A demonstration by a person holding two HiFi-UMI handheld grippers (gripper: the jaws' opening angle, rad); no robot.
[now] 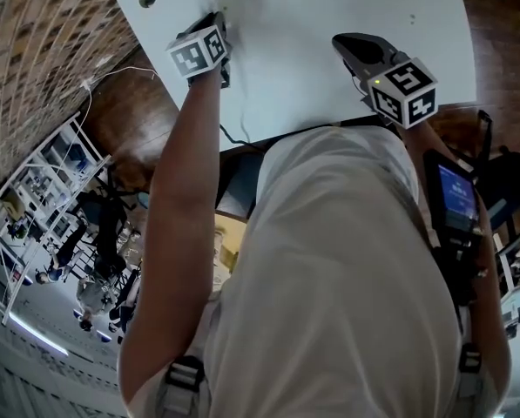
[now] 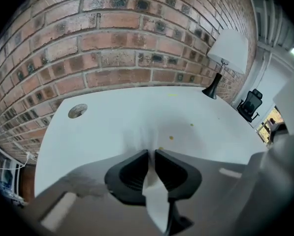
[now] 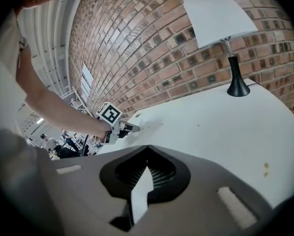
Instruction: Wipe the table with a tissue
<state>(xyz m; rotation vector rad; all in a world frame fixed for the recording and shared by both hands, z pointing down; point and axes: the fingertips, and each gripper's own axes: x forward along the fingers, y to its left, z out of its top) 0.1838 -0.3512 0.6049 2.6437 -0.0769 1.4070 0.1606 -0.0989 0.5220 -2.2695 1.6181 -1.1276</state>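
Left gripper view | left gripper [image 2: 151,152] fingers pinch tissue [image 2: 144,132] on table [image 2: 107,113] | right gripper [image 3: 147,149] fingers clenched | lamp [image 2: 229,48] far corner

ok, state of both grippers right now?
Left gripper: closed, holding the tissue.
Right gripper: closed, nothing seen held.

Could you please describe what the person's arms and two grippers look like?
Both the left gripper and right gripper are dark grey with black ribbed pads tapering to a point. Each carries a white cube with black square markers. Arms bare below a light short-sleeved shirt.
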